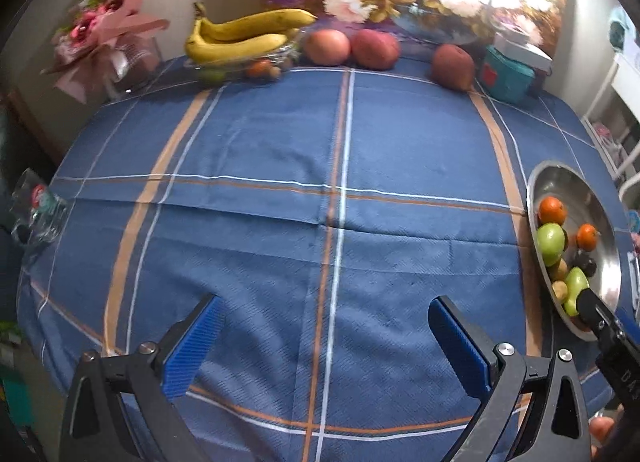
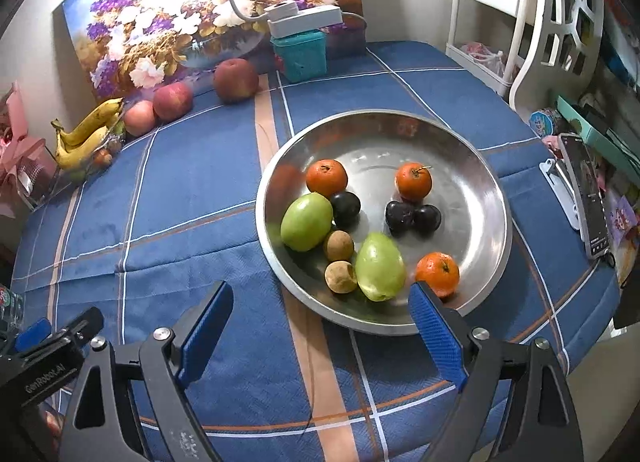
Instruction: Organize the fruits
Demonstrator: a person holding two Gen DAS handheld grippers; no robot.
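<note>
Fruits in the round steel bowl (image 2: 472,150) look smooth; the pale green pear-shaped fruit (image 2: 379,267) may slip, so grip its wide middle. Right gripper (image 2: 320,336) and left gripper (image 1: 324,346) both stand open, empty.

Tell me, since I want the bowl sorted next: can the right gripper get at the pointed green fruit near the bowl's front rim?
Probably yes. The right gripper is open and empty just before the metal bowl, and the pointed green fruit lies uncovered, though two small brown fruits touch its left side.

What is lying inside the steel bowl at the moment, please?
The steel bowl holds three oranges, two green fruits, three dark plums and two small brown fruits; the near rim is partly covered.
</note>
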